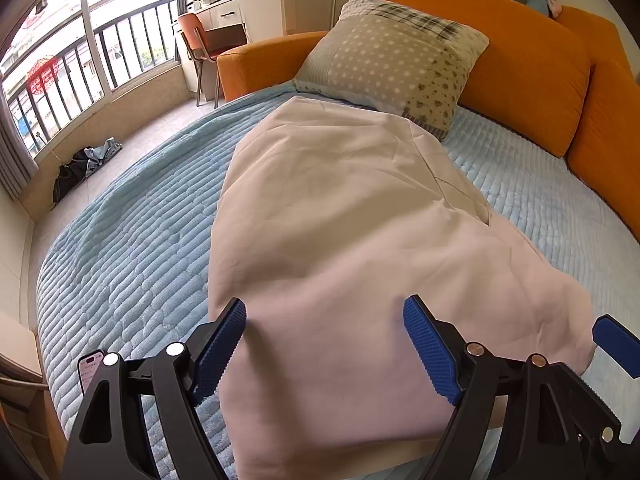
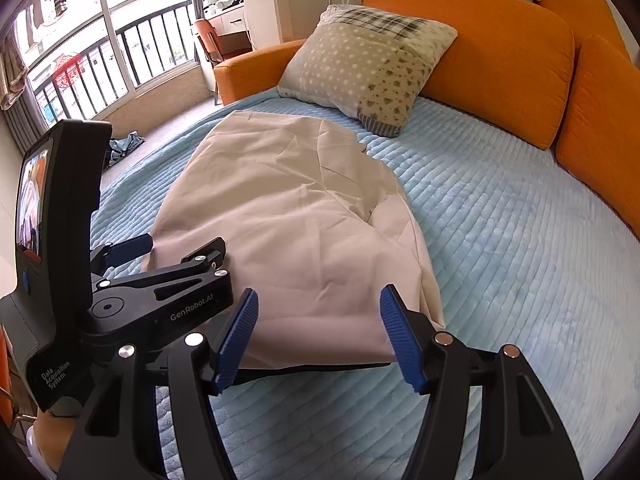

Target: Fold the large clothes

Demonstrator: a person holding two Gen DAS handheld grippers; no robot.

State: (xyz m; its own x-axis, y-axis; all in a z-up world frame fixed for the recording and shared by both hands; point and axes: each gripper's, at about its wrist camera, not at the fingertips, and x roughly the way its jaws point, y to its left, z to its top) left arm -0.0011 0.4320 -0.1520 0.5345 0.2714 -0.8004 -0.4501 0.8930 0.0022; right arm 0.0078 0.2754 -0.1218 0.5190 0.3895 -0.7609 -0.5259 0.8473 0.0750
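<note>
Bed, light-blue quilted cover (image 2: 520,248): pale pink folded garment (image 2: 288,216) lies ahead of the gripper; patchwork pillow (image 2: 368,64) beyond it.

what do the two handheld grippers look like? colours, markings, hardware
Both match: black plastic scissor-style frames with triangular cut-outs, silver round pivot pins, and blue ribbed fingertips. In the right wrist view, the left gripper shows white "GenRobot.AI" lettering on its arm, plus a dark body labelled "Data Acquisition System" with a lit screen. The right gripper has the same blue pads. No cables or sleeves visible.
</note>
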